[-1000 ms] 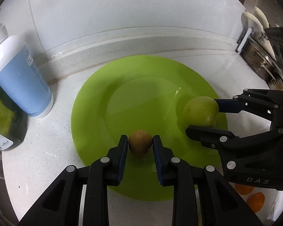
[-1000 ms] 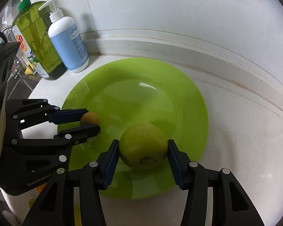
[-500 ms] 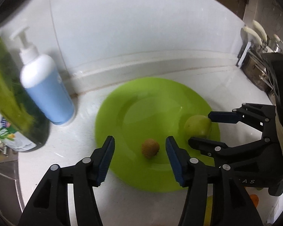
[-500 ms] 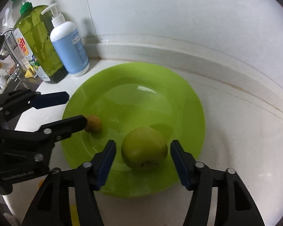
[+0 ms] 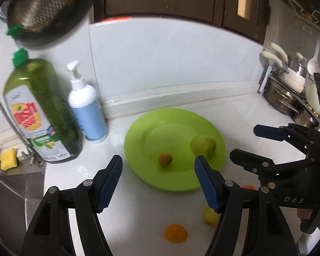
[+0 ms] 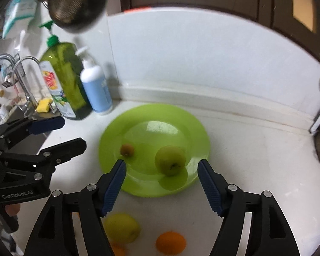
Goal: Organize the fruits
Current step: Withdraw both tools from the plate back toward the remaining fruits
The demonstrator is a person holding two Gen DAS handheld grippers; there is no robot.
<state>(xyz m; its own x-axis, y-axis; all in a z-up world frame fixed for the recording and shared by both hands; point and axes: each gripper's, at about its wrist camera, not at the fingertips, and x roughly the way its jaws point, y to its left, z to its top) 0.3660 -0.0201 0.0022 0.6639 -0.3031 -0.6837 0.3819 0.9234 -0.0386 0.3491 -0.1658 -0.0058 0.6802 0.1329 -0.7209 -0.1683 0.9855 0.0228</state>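
Note:
A lime-green plate [image 5: 175, 128] [image 6: 160, 115] lies on the white counter. On it rest a small brown fruit [image 5: 165, 159] [image 6: 127, 149] and a green apple [image 5: 203, 146] [image 6: 170, 160]. My left gripper [image 5: 158, 158] [image 6: 73, 133] hovers above and short of the plate. Its jaws are opening and hold nothing. My right gripper [image 6: 162, 162] [image 5: 244, 141] hangs beside it on the right, jaws also opening and bare. Nearer me on the counter lie a yellow fruit [image 6: 121, 227] [image 5: 211, 216] and an orange [image 6: 170, 242] [image 5: 176, 233].
A green dish-soap bottle [image 5: 42, 111] and a white-and-blue pump bottle [image 5: 87, 106] stand left of the plate. Beyond them are a sink [image 5: 17, 192] and a yellow sponge [image 5: 8, 159]. Steel pots [image 5: 288, 98] crowd the right. A metal strainer [image 5: 44, 6] hangs at upper left.
Both grippers let go of their fruit: the left released the brown fruit, the right the green apple. Both jaws spread and drew back and up from the plate.

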